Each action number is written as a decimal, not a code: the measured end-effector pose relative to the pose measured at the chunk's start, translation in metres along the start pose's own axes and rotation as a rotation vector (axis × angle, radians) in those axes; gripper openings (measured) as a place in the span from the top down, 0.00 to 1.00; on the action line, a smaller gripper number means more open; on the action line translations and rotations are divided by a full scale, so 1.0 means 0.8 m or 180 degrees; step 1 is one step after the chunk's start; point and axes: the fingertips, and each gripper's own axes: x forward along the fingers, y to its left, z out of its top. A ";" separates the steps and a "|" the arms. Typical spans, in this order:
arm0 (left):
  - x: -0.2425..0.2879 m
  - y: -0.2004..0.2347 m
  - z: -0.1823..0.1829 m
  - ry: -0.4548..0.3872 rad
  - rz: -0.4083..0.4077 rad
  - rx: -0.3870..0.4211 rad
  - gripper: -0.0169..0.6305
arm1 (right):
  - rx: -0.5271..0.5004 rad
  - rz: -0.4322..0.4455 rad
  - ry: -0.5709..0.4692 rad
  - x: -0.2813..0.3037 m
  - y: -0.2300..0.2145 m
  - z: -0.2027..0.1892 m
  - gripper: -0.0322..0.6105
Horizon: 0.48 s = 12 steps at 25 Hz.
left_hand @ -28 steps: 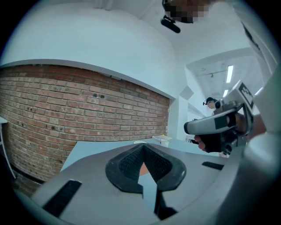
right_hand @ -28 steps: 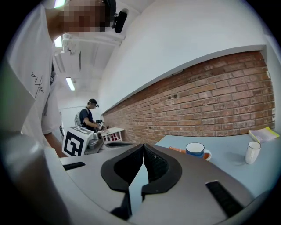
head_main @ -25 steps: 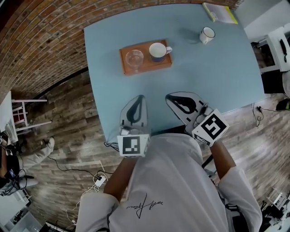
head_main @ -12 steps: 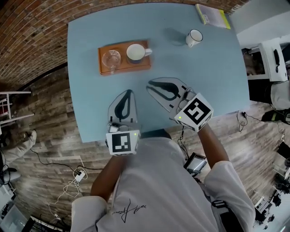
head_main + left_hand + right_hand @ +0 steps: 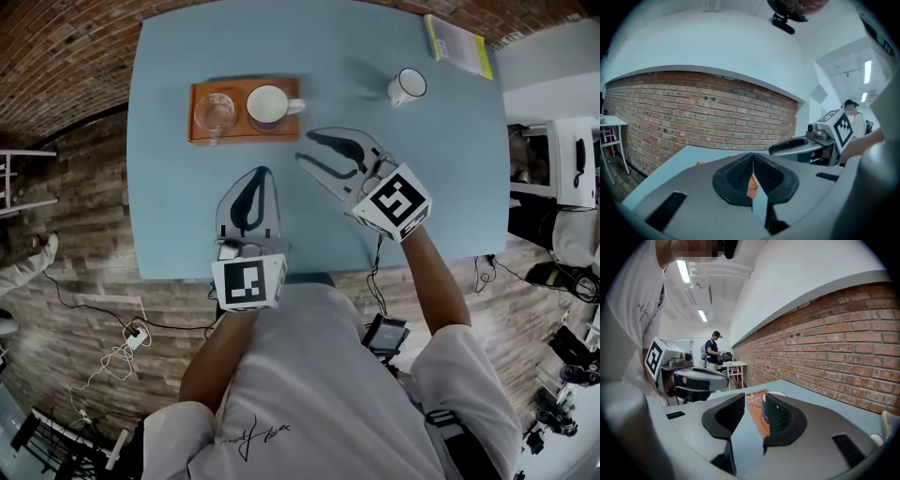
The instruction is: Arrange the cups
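Cup (image 5: pixel 267 105) on tray (image 5: pixel 244 134) beyond right tool (image 5: pixel 305 145), jaws newly parted, empty

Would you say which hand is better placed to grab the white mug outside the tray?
Right, probably: the right tongs have just been opening, empty, and sit nearer the white mug; the left tongs are shut, farther off.

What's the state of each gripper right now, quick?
Left gripper: shut, nothing held.
Right gripper: open, its jaws have just been opening, nothing between them.
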 end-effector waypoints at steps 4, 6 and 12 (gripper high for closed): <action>0.004 -0.001 -0.004 0.0028 0.0079 -0.0029 0.96 | -0.0097 0.0080 0.0094 0.011 -0.023 -0.019 0.77; 0.007 -0.003 -0.007 0.0049 0.0113 -0.0028 0.96 | -0.0097 0.0126 0.0129 0.018 -0.036 -0.029 0.77; 0.018 -0.004 -0.003 0.0097 0.0242 -0.0087 0.96 | -0.0152 0.0255 0.0231 0.041 -0.072 -0.056 0.74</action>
